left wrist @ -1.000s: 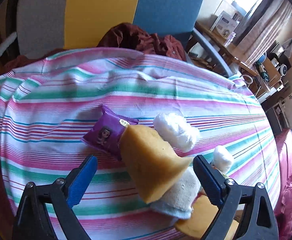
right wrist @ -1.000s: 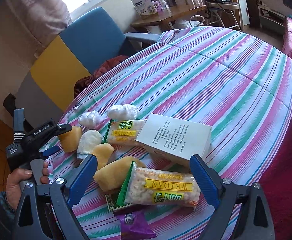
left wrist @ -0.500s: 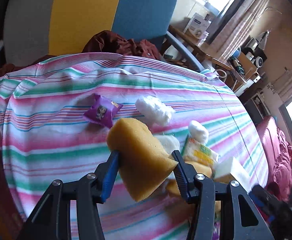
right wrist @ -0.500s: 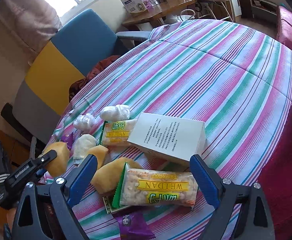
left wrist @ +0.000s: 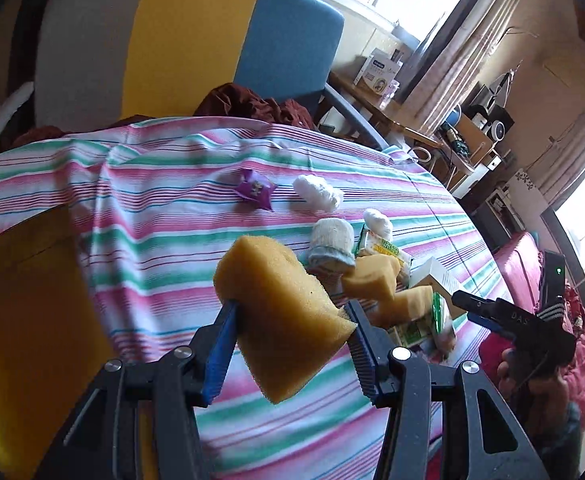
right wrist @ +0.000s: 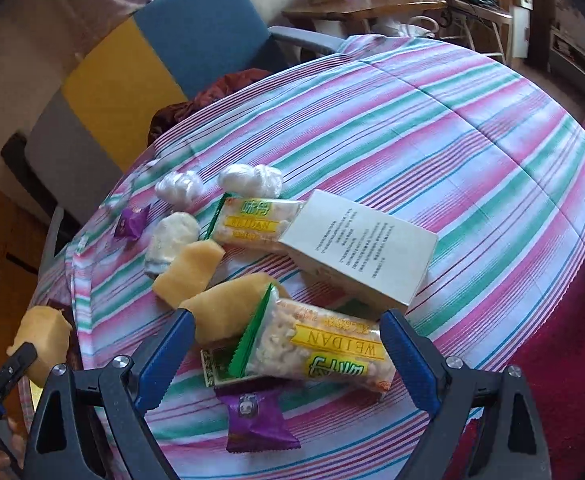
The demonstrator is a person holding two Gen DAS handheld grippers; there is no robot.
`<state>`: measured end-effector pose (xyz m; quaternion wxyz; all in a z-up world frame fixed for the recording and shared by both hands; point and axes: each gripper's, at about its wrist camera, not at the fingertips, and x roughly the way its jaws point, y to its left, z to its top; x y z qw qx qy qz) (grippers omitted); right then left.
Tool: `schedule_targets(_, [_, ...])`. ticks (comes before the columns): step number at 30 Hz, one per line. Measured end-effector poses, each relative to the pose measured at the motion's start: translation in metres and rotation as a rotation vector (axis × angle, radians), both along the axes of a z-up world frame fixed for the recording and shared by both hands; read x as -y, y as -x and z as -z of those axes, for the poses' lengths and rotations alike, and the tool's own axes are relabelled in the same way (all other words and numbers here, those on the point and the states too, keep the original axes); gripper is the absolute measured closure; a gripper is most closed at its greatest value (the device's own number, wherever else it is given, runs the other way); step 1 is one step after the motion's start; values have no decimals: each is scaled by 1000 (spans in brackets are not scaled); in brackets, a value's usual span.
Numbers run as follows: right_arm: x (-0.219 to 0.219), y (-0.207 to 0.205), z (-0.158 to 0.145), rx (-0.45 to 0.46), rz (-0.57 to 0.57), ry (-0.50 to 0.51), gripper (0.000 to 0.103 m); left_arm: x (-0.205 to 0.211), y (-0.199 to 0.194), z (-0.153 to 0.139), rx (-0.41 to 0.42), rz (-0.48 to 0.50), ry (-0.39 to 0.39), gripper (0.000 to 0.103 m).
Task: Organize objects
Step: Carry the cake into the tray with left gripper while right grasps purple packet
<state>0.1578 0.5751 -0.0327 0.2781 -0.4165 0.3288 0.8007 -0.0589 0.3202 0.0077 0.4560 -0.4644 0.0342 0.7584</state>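
Observation:
My left gripper (left wrist: 290, 326) is shut on a yellow sponge block (left wrist: 280, 312) and holds it in the air off the table's left edge; the sponge also shows in the right wrist view (right wrist: 44, 340). My right gripper (right wrist: 286, 350) is open above a WEIDAN snack pack (right wrist: 320, 346) that lies on another yellow sponge (right wrist: 228, 308). On the striped tablecloth (right wrist: 452, 128) lie a third sponge piece (right wrist: 190, 266), a white box (right wrist: 360, 244), a second WEIDAN pack (right wrist: 252, 220), white cotton wads (right wrist: 250, 180), a rolled sock (right wrist: 172, 236) and purple candy packets (right wrist: 254, 420).
A chair with grey, yellow and blue panels (left wrist: 180, 36) stands behind the table with dark red cloth (left wrist: 252, 104) on its seat. A wooden desk with boxes (right wrist: 356, 0) is at the back. A yellow surface (left wrist: 20, 312) lies left of the table.
My left gripper closed on the yellow sponge, lifted it and drew back to the left, off the pile. My right gripper moved closer over the snack pack and stayed open.

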Motion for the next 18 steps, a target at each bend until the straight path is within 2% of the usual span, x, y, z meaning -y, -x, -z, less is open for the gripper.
schedule_targets(3, [27,10,-1,84,-127,-11,8,29,-1,-4,2,-23,-7,50])
schedule_targets(5, [45,17,7,150,-186,-3,16,46,0,-3,5,-41,-11,49])
schedule_targets(8, [58,26,24,240,-212,18,29,73,1,0,18,-75,-22,49])
schedule_targets(12, [59,38,48,364,-215,31,38,110,6,3,24,-120,-26,49])
schedule_targets(14, [59,43,62,408,-212,29,57,129,12,7,14,-143,-4,49])
schedule_targets(17, [60,46,66,424,-220,14,70,162,32,15,1,-204,46,49])
schedule_targets(18, [62,47,67,426,-228,11,70,174,40,18,-7,-229,62,49])
